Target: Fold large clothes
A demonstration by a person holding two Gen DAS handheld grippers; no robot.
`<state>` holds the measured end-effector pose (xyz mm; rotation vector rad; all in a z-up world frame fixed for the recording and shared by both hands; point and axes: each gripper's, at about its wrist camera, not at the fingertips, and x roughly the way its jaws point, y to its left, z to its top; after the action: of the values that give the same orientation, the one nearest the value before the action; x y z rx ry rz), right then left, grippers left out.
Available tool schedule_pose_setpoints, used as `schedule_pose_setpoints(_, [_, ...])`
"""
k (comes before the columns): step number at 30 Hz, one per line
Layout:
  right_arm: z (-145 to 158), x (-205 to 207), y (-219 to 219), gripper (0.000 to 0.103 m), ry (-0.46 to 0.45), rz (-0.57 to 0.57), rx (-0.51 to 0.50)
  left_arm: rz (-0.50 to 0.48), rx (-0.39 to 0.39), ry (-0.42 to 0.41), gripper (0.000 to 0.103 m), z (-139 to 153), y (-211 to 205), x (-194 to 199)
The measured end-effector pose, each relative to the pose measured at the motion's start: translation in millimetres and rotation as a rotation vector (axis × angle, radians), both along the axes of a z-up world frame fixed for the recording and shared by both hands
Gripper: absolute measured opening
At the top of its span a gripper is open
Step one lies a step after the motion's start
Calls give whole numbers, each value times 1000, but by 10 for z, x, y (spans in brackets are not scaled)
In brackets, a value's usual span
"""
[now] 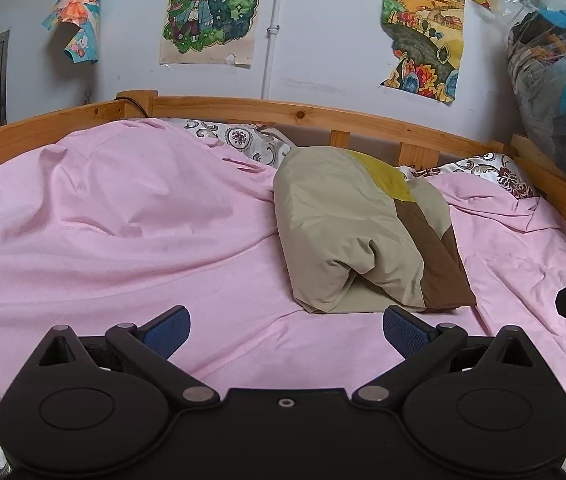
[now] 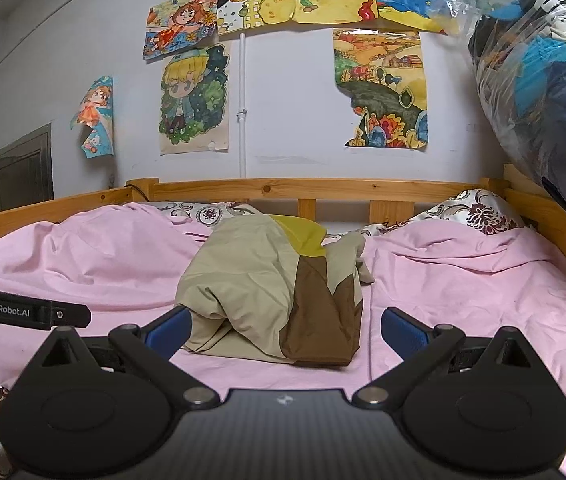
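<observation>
Garment: a beige, brown and mustard-yellow jacket [image 1: 363,240] lay folded into a compact bundle on the pink bedsheet [image 1: 123,240], roughly mid-bed; in the right wrist view the same bundle [image 2: 267,296] sat just ahead of the tongs.
Fold: the near edge was rolled under, with the brown panel on the right side and the yellow patch at the far end toward the headboard.
Left tongs [image 1: 286,330]: spread wide apart, holding nothing, hovering over bare sheet just short of the bundle's near edge; blue pads [image 1: 171,326] faced inward.
Right tongs [image 2: 286,330]: likewise wide apart and empty, the left pad [image 2: 169,330] just beside the bundle's near left corner; whether it touched the cloth could not be told.
Other tool: the right device's black tip showed at the right edge of the left view, and the left device's bar marked "GenRobot.AI" [image 2: 23,312] crossed the left edge of the right view.
Bed: a wooden frame [image 1: 283,110] with a slatted rail; patterned floral pillows [image 2: 479,210] peeked out from beneath the sheet near the rail.
Wall: coloured drawings [image 1: 207,12] were taped up above the bed.
Right side: a clear plastic bag [image 2: 543,80] stuffed with dark and blue items leaned over the frame's corner.
</observation>
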<state>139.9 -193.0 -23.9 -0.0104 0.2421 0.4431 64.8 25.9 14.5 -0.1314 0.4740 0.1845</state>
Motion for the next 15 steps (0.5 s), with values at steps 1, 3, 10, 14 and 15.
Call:
schedule_pose_setpoints(1, [0, 1, -1, 103, 0, 0, 0, 1, -1, 0, 102, 1, -4, -5])
schedule_pose_setpoints(3, [1, 1, -5, 103, 0, 0, 0, 2, 0, -1, 102, 2, -5, -5])
schedule_pose_setpoints(10, [1, 8, -16, 103, -1, -1, 2, 3, 1, -4, 102, 3, -1, -11])
schedule_pose_setpoints(14, [2, 8, -18, 103, 0, -1, 2, 6, 0, -4, 102, 9, -10, -16])
schedule_pose_setpoints(15, [2, 8, -20, 103, 0, -1, 2, 6, 0, -5, 102, 9, -10, -16])
